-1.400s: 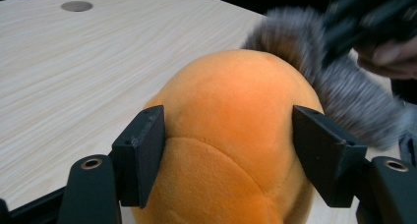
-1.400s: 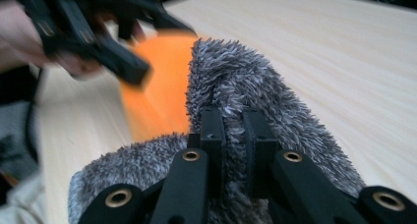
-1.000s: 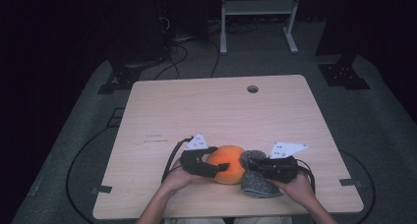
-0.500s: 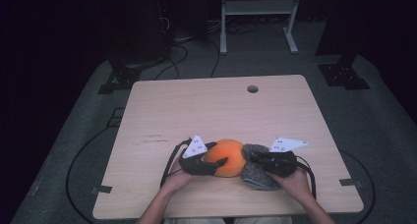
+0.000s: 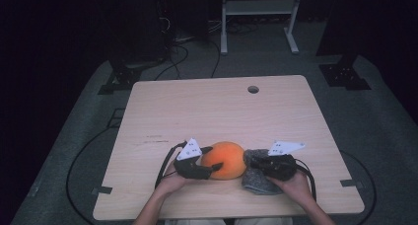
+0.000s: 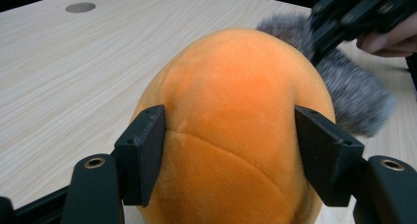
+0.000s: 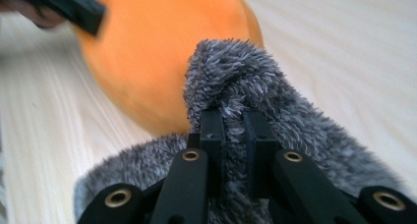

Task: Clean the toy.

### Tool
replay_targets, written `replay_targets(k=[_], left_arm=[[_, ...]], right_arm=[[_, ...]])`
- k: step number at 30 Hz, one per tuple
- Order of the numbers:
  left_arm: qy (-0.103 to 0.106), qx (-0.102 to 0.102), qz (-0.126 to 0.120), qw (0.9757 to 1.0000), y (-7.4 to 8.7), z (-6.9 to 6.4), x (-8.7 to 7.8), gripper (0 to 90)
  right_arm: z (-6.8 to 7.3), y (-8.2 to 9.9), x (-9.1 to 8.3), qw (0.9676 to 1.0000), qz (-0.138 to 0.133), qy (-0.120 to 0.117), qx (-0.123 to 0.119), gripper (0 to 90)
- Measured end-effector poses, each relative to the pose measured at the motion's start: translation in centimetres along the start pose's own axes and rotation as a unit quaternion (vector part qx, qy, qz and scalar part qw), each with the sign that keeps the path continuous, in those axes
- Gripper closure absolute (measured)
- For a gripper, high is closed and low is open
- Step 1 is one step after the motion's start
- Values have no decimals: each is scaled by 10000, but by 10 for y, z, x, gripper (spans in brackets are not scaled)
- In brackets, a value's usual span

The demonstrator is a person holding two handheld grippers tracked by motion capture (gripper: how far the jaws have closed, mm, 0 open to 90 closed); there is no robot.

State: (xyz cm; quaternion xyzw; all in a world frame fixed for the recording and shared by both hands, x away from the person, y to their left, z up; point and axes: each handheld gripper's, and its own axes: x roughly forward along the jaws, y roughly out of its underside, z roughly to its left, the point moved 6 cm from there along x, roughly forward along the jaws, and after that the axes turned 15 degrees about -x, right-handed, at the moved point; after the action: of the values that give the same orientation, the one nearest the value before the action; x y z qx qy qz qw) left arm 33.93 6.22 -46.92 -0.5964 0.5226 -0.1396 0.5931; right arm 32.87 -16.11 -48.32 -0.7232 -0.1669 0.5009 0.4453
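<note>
Left gripper [image 6: 228, 135] clamped on both flanks of orange plush [image 6: 236, 126], near table's [image 5: 207, 111] front edge. Right gripper [image 7: 231, 130] pinched nearly shut on fold of grey fuzzy cloth [image 7: 275, 106], touching plush's right side.

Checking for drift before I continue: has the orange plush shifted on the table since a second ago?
No. In the high view the orange plush sits as far below the table's cable hole as before, near the front edge.
</note>
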Motion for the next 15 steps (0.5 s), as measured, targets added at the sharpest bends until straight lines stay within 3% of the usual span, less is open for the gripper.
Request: replay_targets(k=[2, 3, 4, 6, 7, 10, 15], left_arm=[[-8, 43, -11, 10000, 0, -1, 1, 315], [-6, 87, -8, 10000, 0, -3, 1, 315], [5, 136, -5, 9999, 0, -5, 2, 315], [-5, 260, 11, 9997, -1, -11, 5, 316], [12, 301, 30, 9995, -1, -14, 5, 305], [115, 362, 81, 9992, -2, -17, 5, 262], [100, 316, 48, 9994, -2, -17, 5, 252]], right_arm=[[1, 1, -4, 10000, -43, 23, -22, 807], [3, -11, -13, 9992, -385, 31, -55, 807], [3, -11, -13, 9992, -385, 31, -55, 807], [5, -27, -20, 9970, -762, 33, -112, 807], [8, -34, -17, 9965, -808, -19, -191, 807], [11, -29, -9, 9977, -628, -41, -269, 807], [7, -15, -6, 9989, -449, -128, -76, 807]])
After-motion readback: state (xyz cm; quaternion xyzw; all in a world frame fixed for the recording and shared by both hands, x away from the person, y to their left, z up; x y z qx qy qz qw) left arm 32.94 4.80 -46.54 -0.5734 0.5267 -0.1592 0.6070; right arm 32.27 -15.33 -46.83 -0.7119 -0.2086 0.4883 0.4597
